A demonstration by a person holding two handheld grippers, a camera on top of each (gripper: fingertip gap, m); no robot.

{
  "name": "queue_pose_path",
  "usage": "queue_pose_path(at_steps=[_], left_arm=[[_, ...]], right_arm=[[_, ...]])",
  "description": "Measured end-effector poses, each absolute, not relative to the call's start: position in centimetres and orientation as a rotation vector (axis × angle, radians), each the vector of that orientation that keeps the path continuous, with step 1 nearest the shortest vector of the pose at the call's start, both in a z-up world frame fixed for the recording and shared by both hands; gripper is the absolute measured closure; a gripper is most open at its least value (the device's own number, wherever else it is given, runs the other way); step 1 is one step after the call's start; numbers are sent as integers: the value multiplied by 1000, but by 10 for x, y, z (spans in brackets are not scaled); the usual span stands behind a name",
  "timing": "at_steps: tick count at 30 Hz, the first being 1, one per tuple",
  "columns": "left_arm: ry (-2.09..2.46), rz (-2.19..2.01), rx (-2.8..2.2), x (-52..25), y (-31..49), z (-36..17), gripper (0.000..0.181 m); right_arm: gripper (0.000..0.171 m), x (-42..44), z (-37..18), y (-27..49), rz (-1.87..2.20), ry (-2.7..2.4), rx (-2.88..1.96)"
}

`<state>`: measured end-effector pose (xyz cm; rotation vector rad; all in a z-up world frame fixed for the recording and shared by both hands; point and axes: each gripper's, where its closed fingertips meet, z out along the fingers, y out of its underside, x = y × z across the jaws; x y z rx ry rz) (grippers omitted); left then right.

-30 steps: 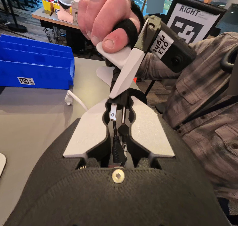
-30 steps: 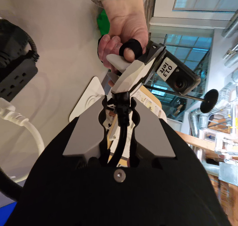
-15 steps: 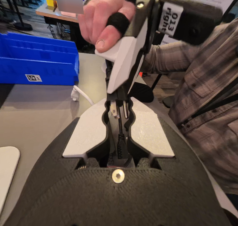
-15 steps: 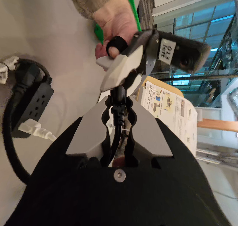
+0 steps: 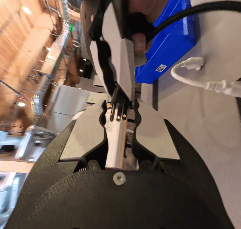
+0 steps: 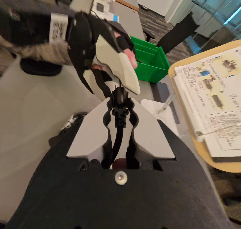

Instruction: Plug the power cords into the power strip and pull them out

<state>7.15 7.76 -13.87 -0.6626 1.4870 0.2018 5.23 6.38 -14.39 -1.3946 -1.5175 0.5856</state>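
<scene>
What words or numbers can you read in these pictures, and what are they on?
I don't repeat writing; here is where it stands.
White sticker on the blue plastic bin: a square code mark, any writing too small to read.
White printed sheet on the round wooden table: blurred.
White label on the black camera box: blurred.

No legible writing on anything.
</scene>
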Motion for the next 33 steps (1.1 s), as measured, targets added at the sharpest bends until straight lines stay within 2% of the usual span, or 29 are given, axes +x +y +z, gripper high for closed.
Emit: queue_pose_path(at_steps=[8, 11, 14, 18, 20, 25, 29, 33], left_arm=[[1456, 265, -608, 76, 74, -140, 157], [1440, 250, -626, 75, 74, -137, 158], [1422, 231, -640, 76, 73, -135, 158], [1404, 231, -620, 69, 73, -126, 158], [1410, 239, -614, 68, 71, -124, 158], [1413, 164, -638, 73, 61, -122, 158], [1375, 63, -678, 73, 60, -118, 158], [1370, -74, -730, 75, 54, -116, 158]], right_arm=[[149, 48, -144, 51, 887, -1447, -1422], [126, 47, -140, 40, 1013, -1446, -1424], [120, 48, -134, 36, 1091, -1397, -1463], [99, 62, -100, 48, 878, -1249, -1375], [98, 71, -96, 52, 761, -1269, -1390], [110, 50, -137, 32, 842, -1469, -1495], [134, 43, -122, 34, 924, -1351, -1368], [144, 45, -117, 35, 985, -1274, -1337]])
